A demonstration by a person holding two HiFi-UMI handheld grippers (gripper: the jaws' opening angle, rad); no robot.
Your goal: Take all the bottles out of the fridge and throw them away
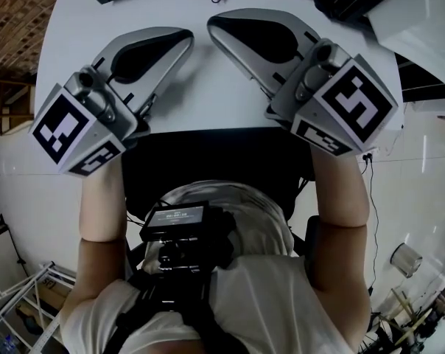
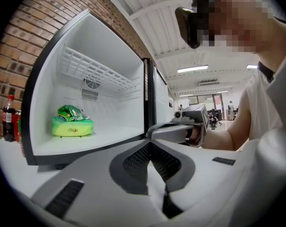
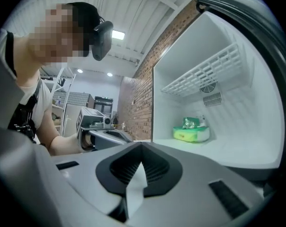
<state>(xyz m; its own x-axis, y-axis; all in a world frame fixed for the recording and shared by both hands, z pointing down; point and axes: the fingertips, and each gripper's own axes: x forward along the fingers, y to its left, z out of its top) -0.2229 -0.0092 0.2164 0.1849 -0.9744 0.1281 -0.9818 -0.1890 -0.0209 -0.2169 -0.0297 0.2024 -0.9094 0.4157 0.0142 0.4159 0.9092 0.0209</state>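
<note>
You hold both grippers out roughly level over a white table [image 1: 208, 102], their tips angled towards each other, near but not touching. Your left gripper [image 1: 180, 41] has its jaws pressed together with nothing between them. Your right gripper [image 1: 222, 26] is likewise closed and empty. Each gripper's cube with square markers sits close to your wrist.

A small open fridge [image 2: 115, 82] with a white interior stands on the table in front of the grippers. A white wire shelf [image 2: 95, 71] spans its upper part. Towards the back of the fridge floor lies a yellow-green pack [image 2: 73, 127], with a crumpled green packet [image 2: 71, 112] resting on top of it.

A dark cola bottle [image 2: 9, 118] with a red label stands upright outside the fridge. In the left gripper view it is just beside the fridge's left outer wall, on the table in front of a brick wall [image 2: 20, 56]. Something red stands between the bottle and the fridge, partly hidden by the fridge's edge; you cannot tell what it is.
</note>
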